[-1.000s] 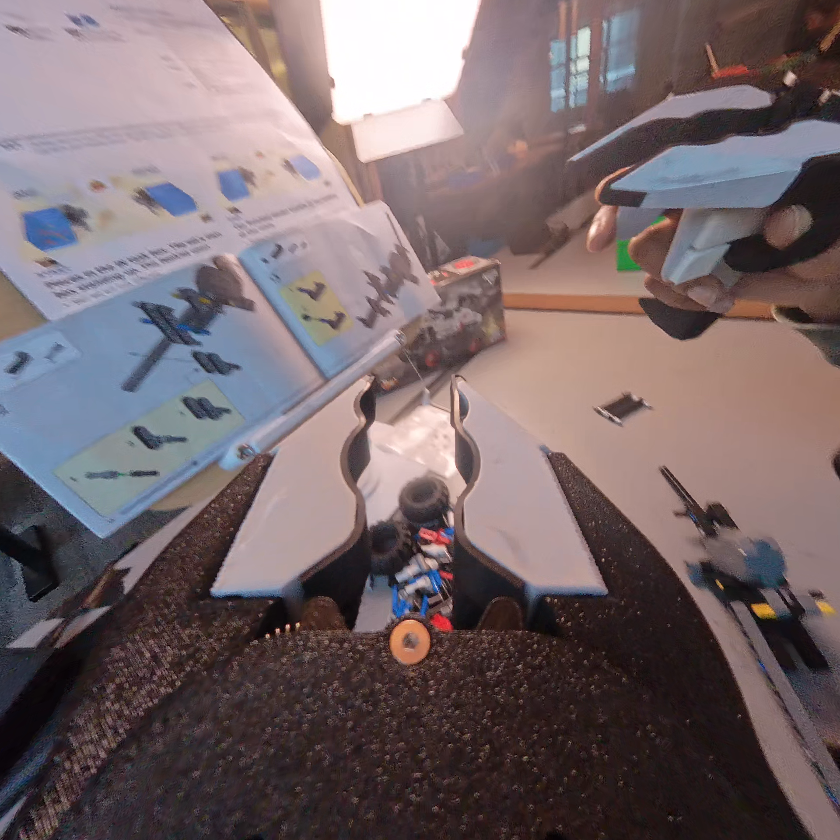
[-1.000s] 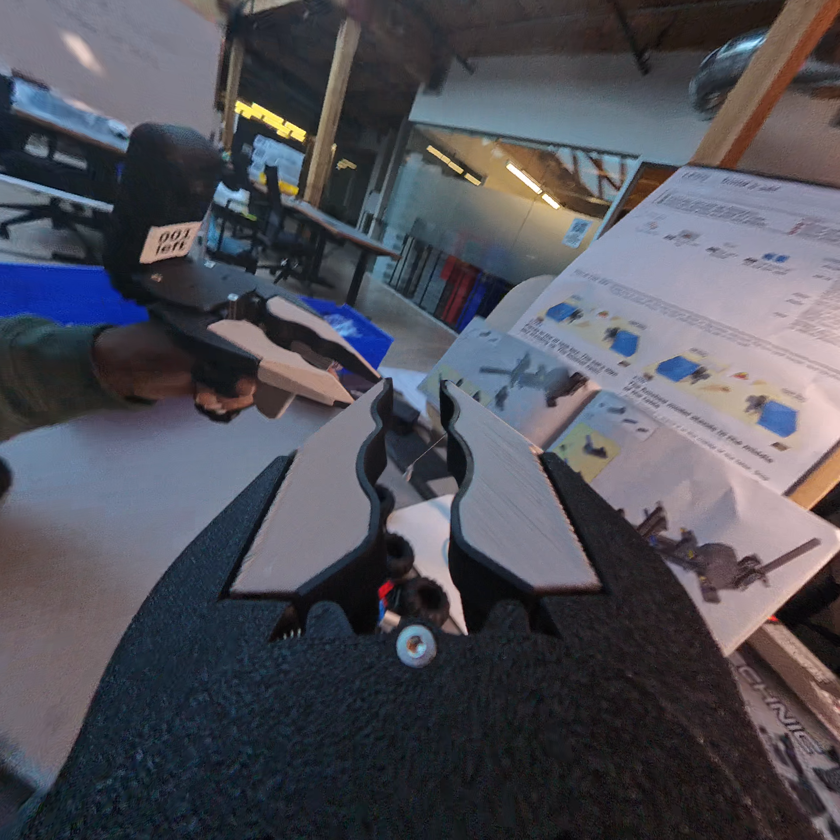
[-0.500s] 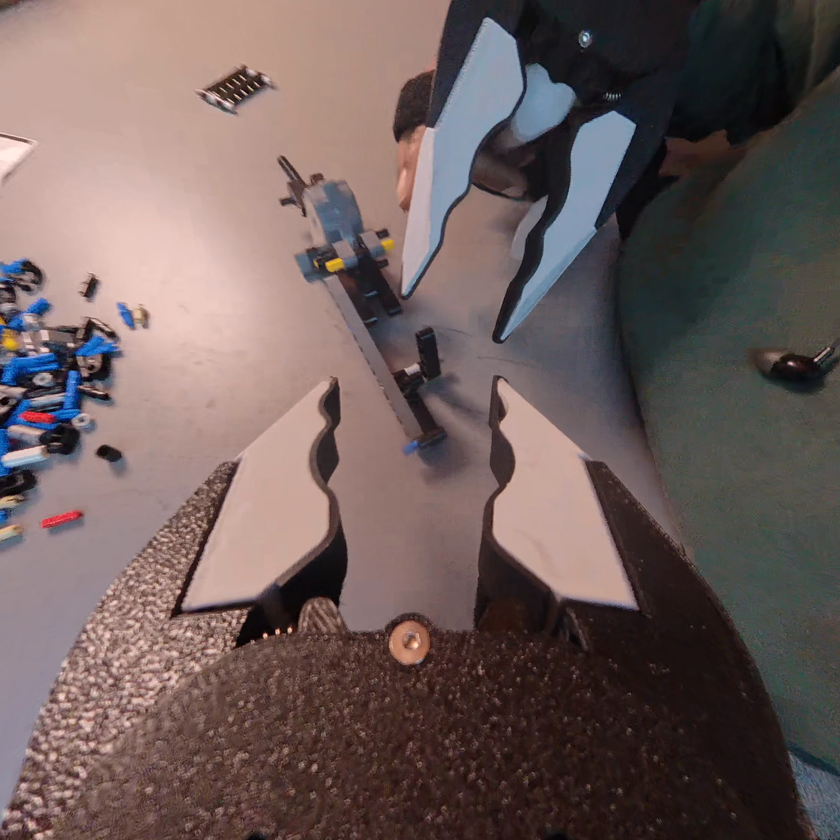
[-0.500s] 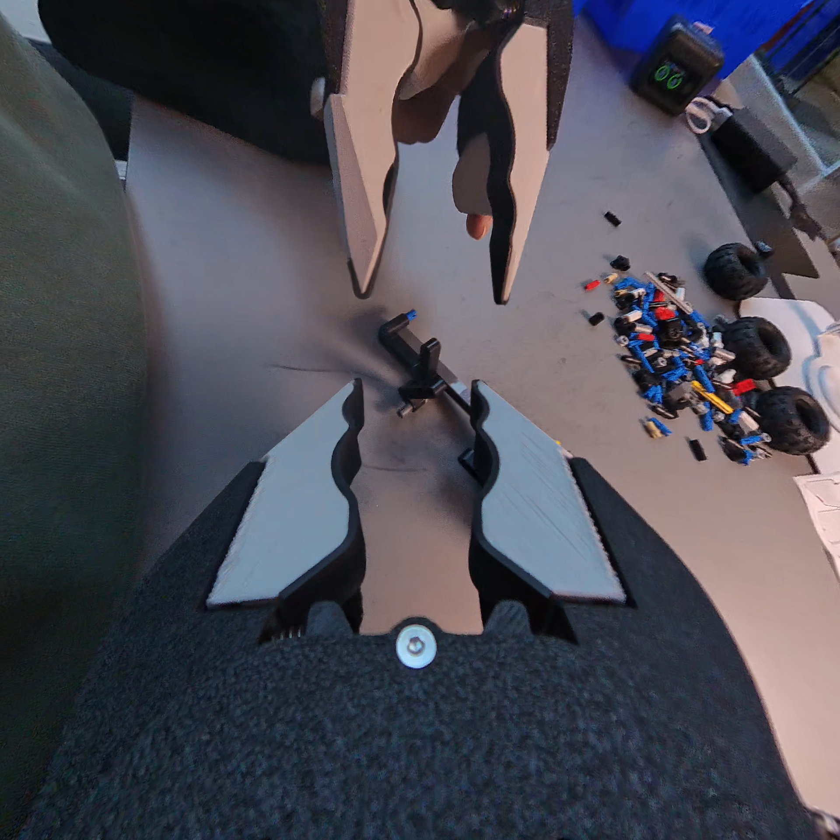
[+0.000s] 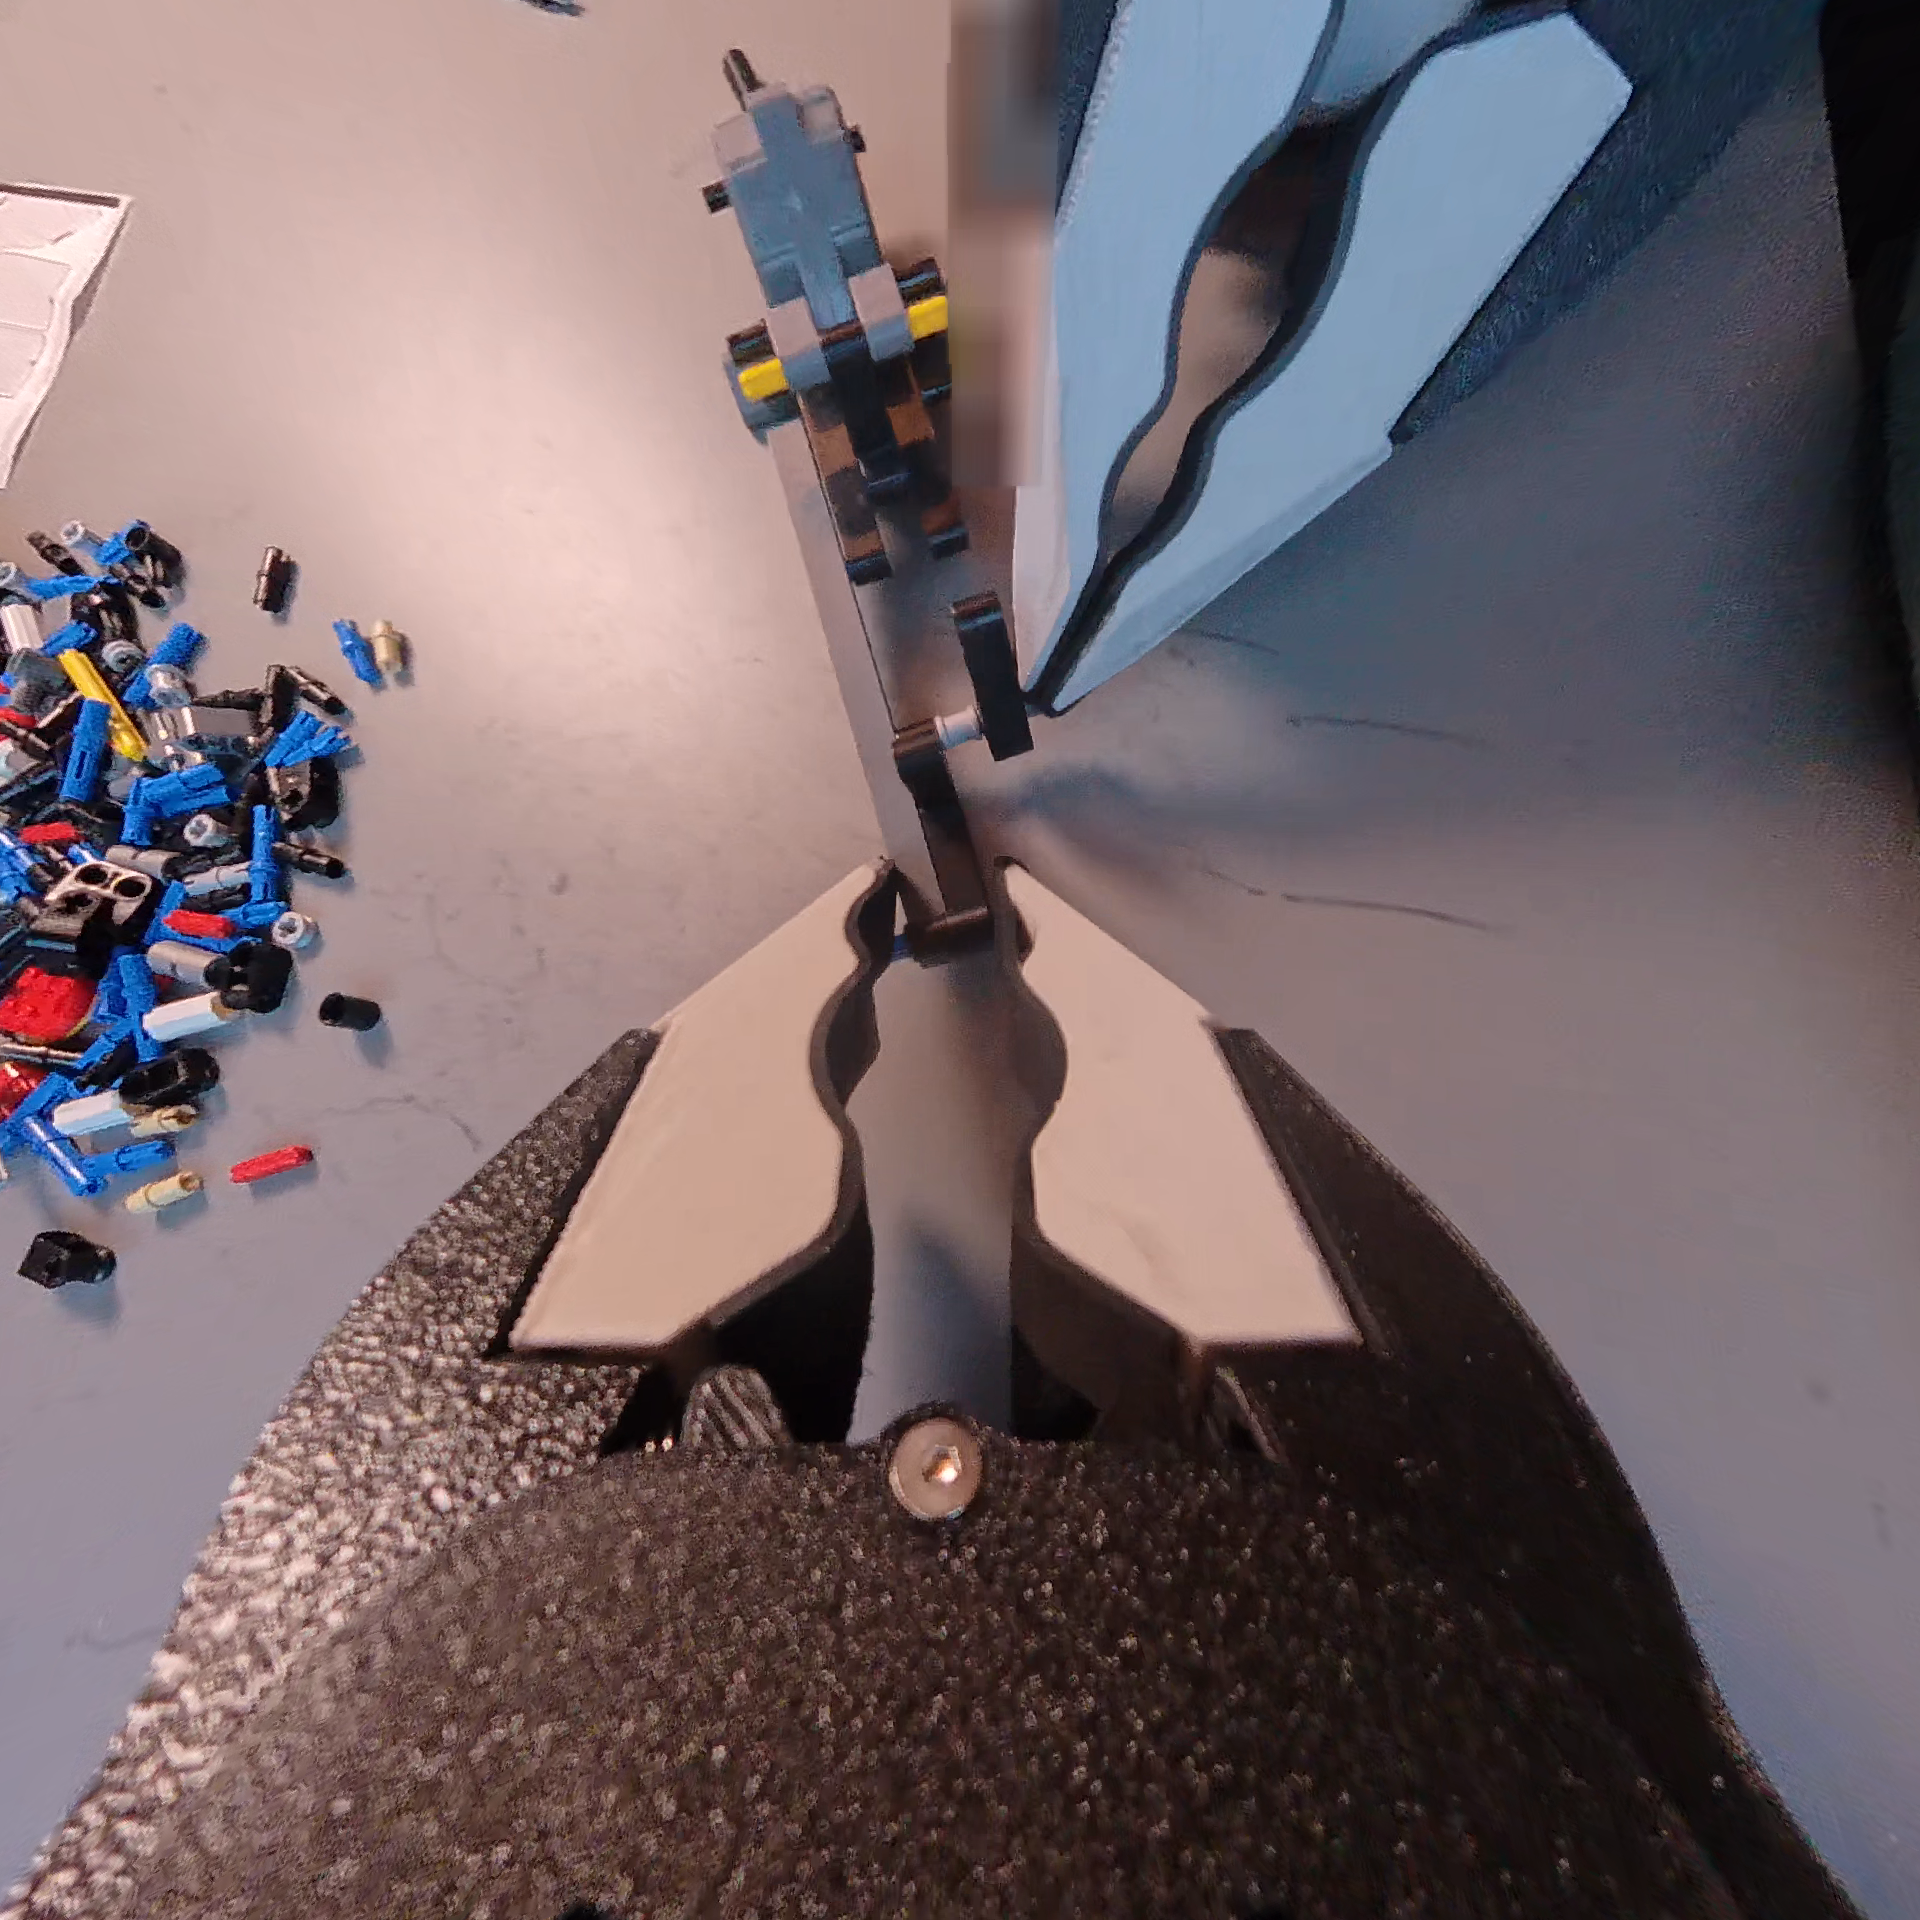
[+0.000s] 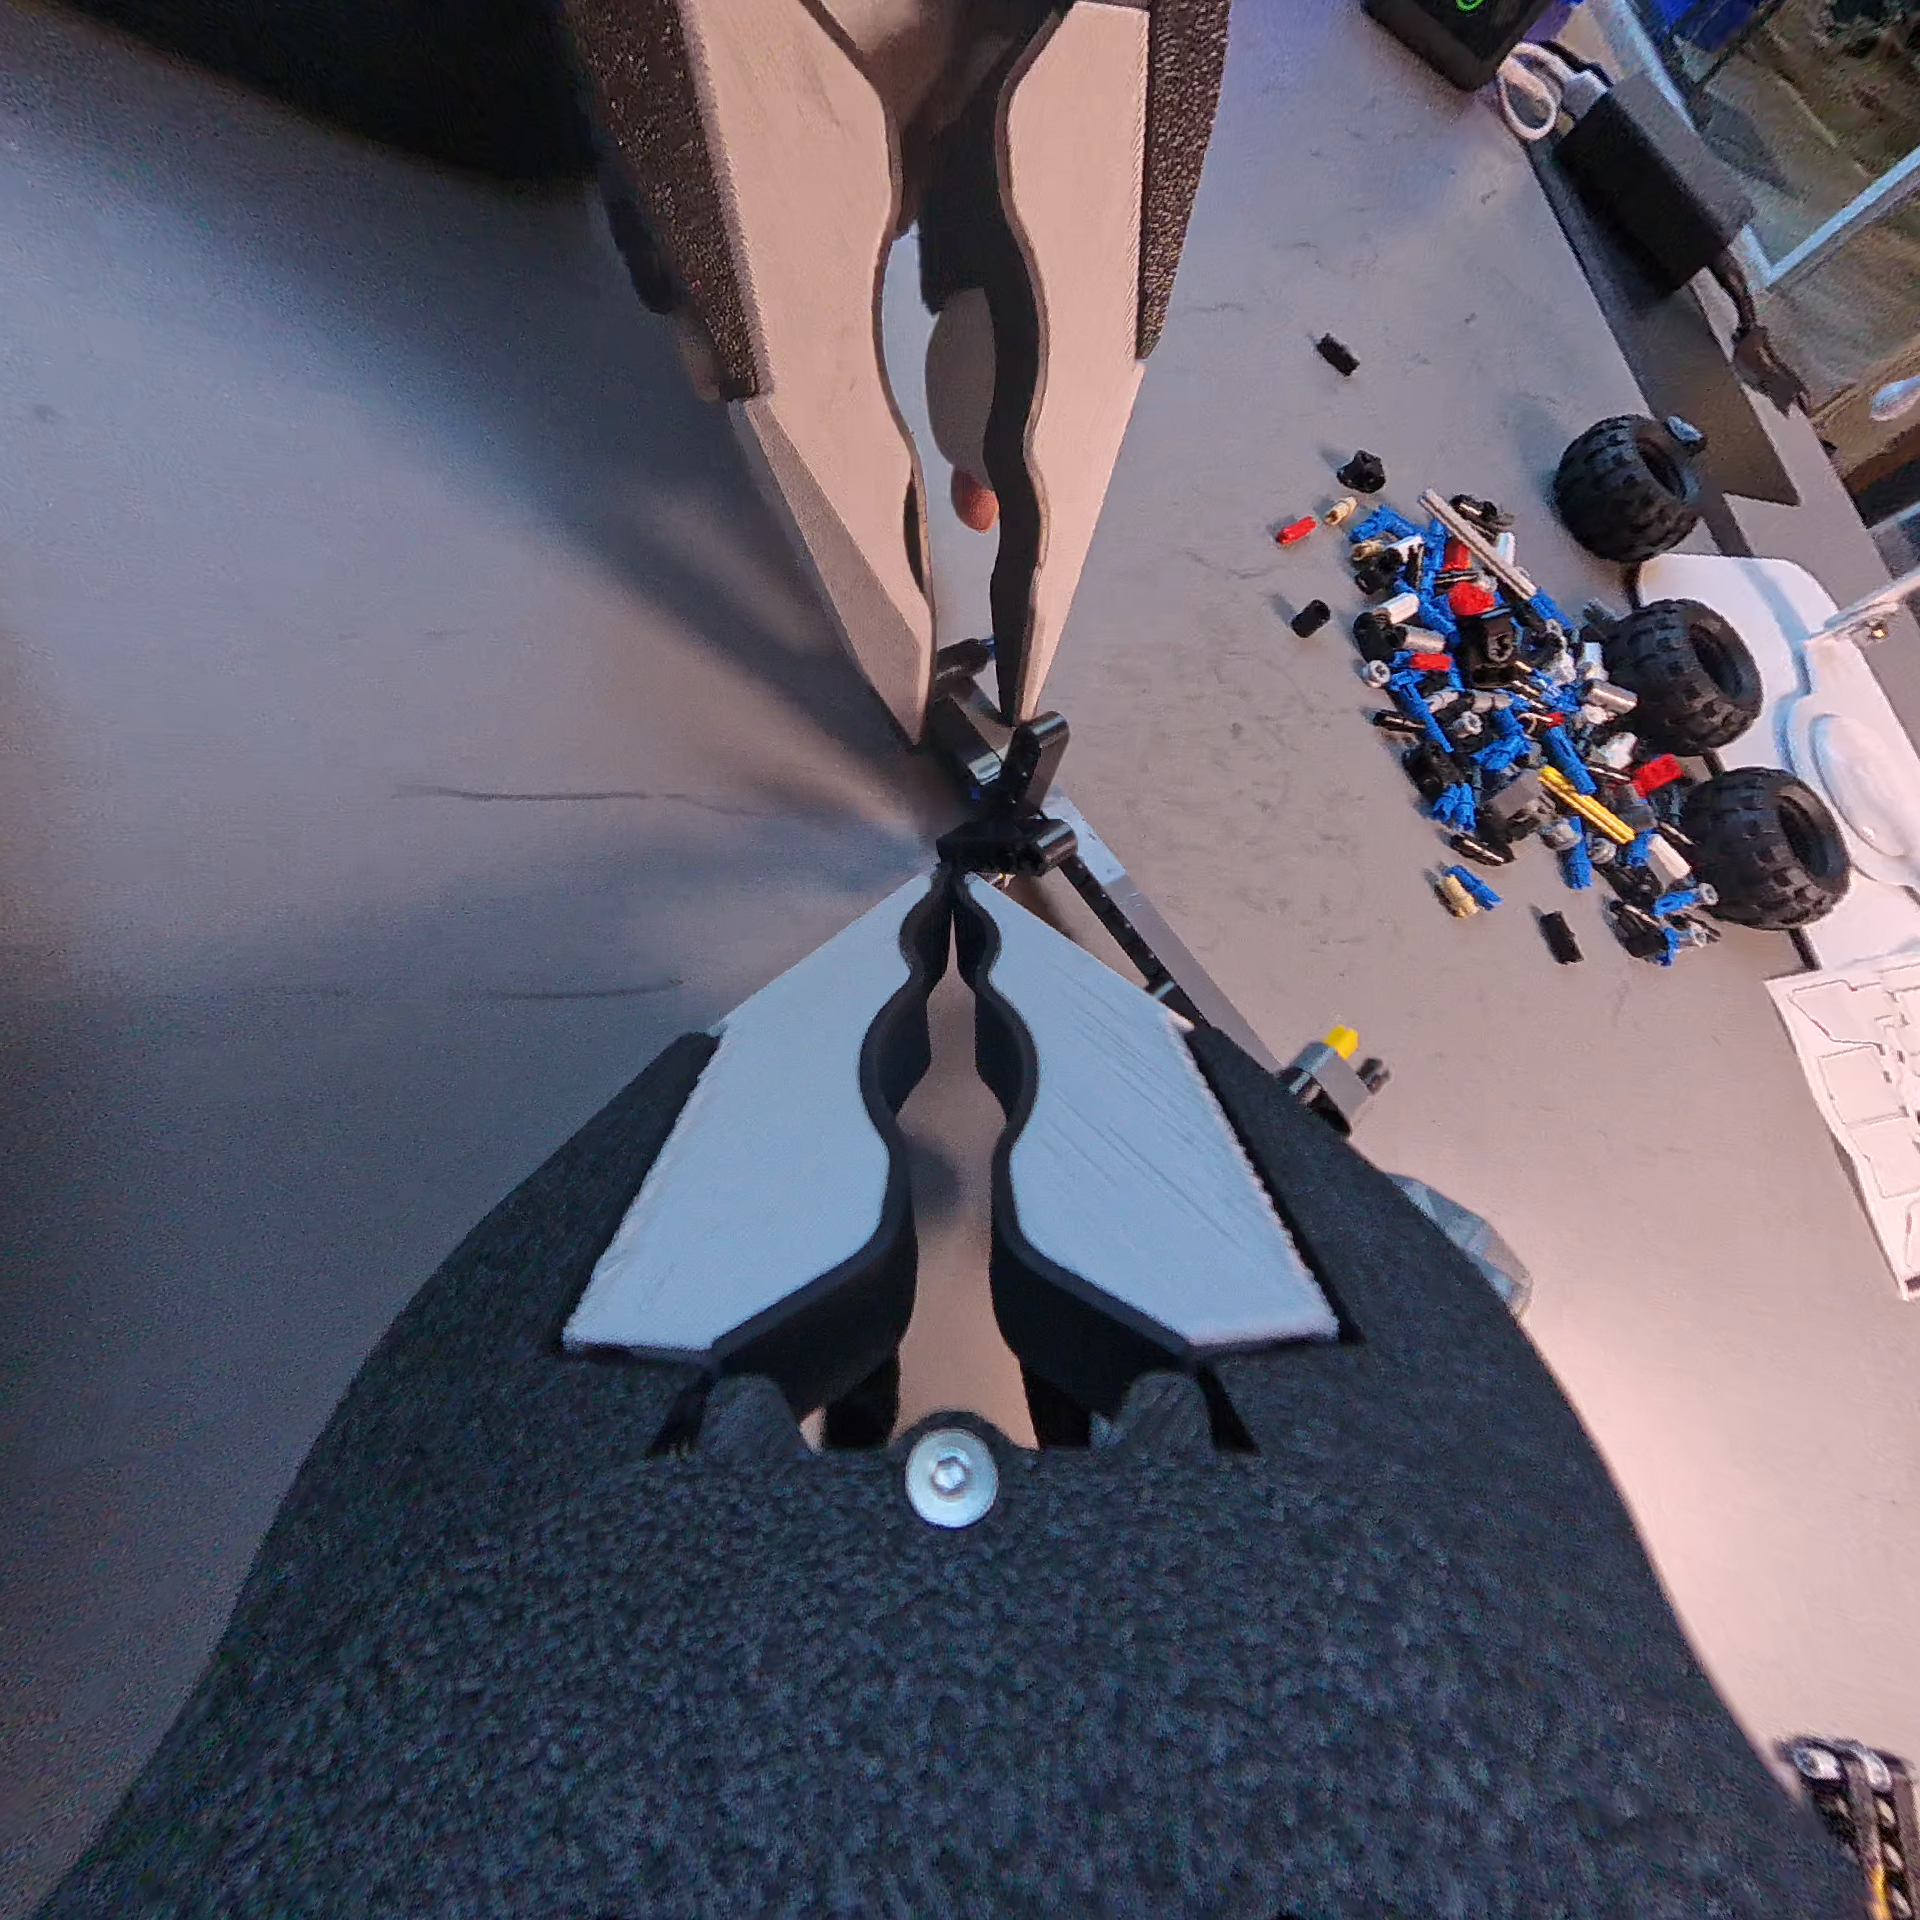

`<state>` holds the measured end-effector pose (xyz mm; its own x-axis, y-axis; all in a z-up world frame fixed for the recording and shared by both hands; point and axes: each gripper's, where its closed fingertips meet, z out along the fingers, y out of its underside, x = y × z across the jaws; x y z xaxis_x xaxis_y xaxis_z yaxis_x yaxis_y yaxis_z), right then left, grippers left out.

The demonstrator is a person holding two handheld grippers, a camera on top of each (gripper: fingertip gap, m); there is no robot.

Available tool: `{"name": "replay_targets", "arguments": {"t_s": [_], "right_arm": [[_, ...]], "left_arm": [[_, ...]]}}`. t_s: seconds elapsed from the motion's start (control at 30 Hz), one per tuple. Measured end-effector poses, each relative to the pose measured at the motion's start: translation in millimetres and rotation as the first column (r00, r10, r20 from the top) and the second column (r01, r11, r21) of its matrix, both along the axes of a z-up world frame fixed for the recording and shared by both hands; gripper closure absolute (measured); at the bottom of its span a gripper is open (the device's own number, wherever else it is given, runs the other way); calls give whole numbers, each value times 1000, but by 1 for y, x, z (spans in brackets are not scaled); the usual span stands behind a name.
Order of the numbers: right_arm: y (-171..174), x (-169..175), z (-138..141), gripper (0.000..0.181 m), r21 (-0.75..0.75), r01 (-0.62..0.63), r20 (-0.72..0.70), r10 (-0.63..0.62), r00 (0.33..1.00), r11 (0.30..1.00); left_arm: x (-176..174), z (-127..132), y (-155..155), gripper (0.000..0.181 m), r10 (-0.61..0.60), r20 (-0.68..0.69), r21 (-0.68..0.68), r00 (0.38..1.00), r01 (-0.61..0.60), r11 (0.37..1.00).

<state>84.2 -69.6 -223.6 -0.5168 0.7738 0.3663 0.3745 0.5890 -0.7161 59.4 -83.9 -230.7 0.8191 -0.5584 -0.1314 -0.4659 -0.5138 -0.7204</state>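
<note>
Left tongs (image 5: 943,883): I am closing these on the black end link (image 5: 940,821) of the brick assembly (image 5: 831,582). The link is sitting between the two tips, and the jaws are standing only as far apart as the link is thick.

Right tongs (image 6: 951,883): I am holding these with the jaws drawn together and almost no gap at the tips. The tips are touching the short black crank (image 5: 992,675). I cannot tell whether they are pinching any edge of it.

Tongs to tongs: in the left wrist view, the right tongs are coming in from 1 o'clock. The two pairs of tips are sitting near each other at the same end of the assembly.

Bearing of assembly: from my left tips, the assembly is running away toward 12 o'clock, leaning slightly to 11.

Long axis: the grey beam is lying flat on the table (image 5: 1455,935) and is ending in a grey block (image 5: 800,208) at the far end.

Crank position: the crank is sticking out on a pale pin at 1 o'clock from my left tips, crosswise to the beam.

Nearer tongs: the left is gripping the end link and the right is touching the crank.

Surroundings: a pile of loose parts (image 5: 135,831) is lying at 9 o'clock, well apart from the assembly. Black tyres (image 6: 1683,675) are sitting beside that pile, and a paper sheet (image 5: 42,301) is lying at 10 o'clock.
</note>
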Motion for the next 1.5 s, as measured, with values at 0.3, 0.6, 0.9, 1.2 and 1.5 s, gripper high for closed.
{"name": "replay_targets", "arguments": {"t_s": [0.3, 0.6, 0.9, 1.2, 1.5], "right_arm": [[26, -14, 26, 157, -15, 51, -183, -53, 982, 999], [36, -30, 14, 151, 141, 138, -190, -110, 976, 980], [28, -35, 5, 157, 230, 107, -188, -64, 980, 967], [35, -39, 9, 152, 194, 161, -195, -123, 973, 968], [42, -36, 19, 153, 120, 174, -222, -144, 964, 977]], "left_arm": [[-16, 16, 24, 167, 206, 375, -129, 904, -169, 977], [-25, 25, 27, 181, 262, 396, -103, 880, -240, 965], [-63, -2, 35, 135, 260, 30, -20, 965, -259, 966], [-28, 0, 36, 166, 301, 167, -155, 939, -277, 948], [-18, 20, 28, 166, 340, 528, -276, 778, -221, 935]]}}
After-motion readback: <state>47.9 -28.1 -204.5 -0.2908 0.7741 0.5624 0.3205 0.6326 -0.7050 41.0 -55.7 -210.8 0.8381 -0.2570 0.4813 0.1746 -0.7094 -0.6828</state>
